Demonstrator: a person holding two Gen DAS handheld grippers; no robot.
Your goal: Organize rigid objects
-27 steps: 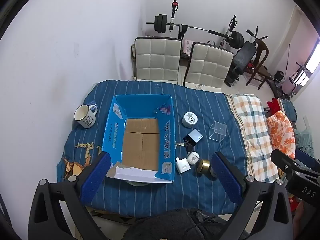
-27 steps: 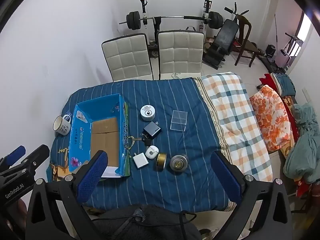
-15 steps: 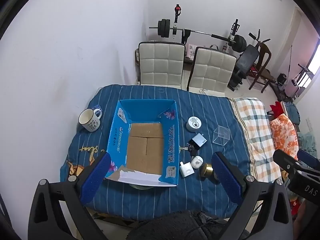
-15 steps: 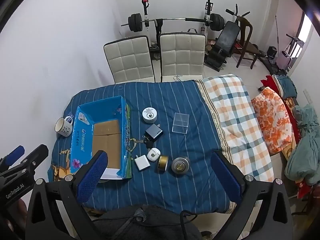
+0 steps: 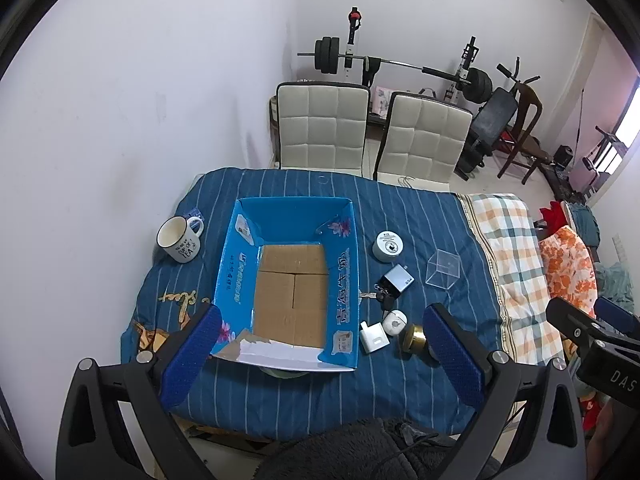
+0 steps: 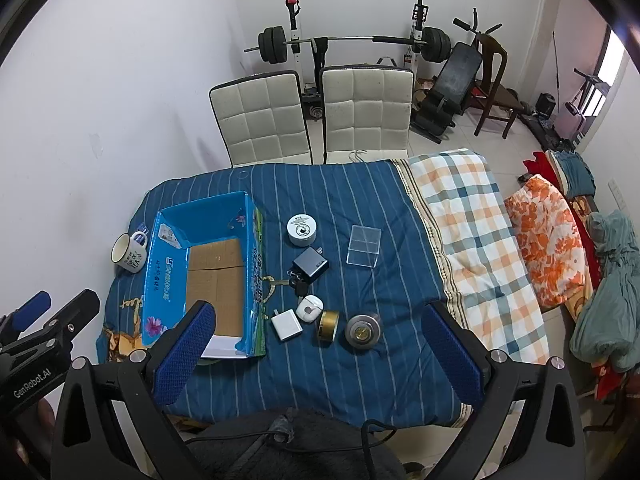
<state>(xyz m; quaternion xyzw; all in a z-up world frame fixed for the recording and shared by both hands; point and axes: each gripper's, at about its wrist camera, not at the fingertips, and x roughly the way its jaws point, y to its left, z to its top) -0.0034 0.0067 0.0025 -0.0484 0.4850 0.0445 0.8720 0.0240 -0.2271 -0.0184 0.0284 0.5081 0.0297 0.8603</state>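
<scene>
Both the left gripper (image 5: pixel 320 344) and right gripper (image 6: pixel 316 340) hang spread and empty above the bench; the small items (charger, keys, tins) lie just right of the blue box (image 6: pixel 168 276), nearer the right gripper.

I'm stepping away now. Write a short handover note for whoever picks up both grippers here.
Left gripper and right gripper: both open, empty, above the blue striped table cover.
Open blue cardboard box: nothing inside.
Beside it lie the round white tin, clear plastic cube, dark charger, keys, white adapter, gold ring and metal knob.
Nothing packed yet; all remain.
</scene>
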